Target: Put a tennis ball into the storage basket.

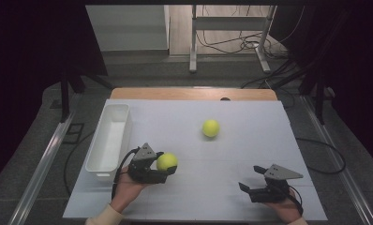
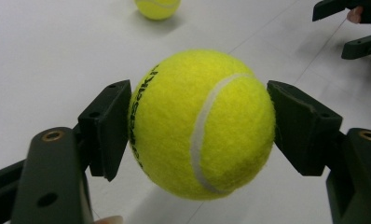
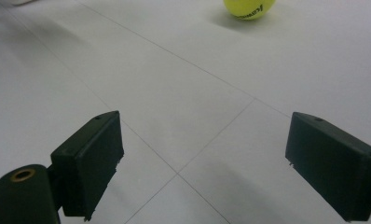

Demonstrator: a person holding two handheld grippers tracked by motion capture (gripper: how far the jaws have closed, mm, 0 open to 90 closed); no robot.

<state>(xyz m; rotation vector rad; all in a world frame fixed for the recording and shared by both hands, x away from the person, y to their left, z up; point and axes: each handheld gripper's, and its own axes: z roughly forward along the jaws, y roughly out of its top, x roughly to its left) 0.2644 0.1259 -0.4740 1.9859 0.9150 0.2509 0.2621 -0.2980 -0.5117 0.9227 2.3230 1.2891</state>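
Held ball: a yellow tennis ball (image 2: 201, 125) is clamped between the two jaws of the left gripper (image 1: 157, 165), one pad pressed on each side; it is seen lifted clear of the white table (image 1: 250, 140), its shadow lying beneath it.
Place of held ball: near the table's left edge, toward the near side, just right of the white bin (image 1: 110, 140).
Left gripper: closed on the ball and carried in the person's left hand (image 1: 126, 187).
Right gripper (image 1: 252, 178): jaws are held wide apart with nothing between them, near the table's near right corner, well apart from both balls.
Second ball (image 1: 211, 128): it is lying loose on the table, about mid-width, toward the far edge.
Count: two tennis balls, one bin, two grippers.
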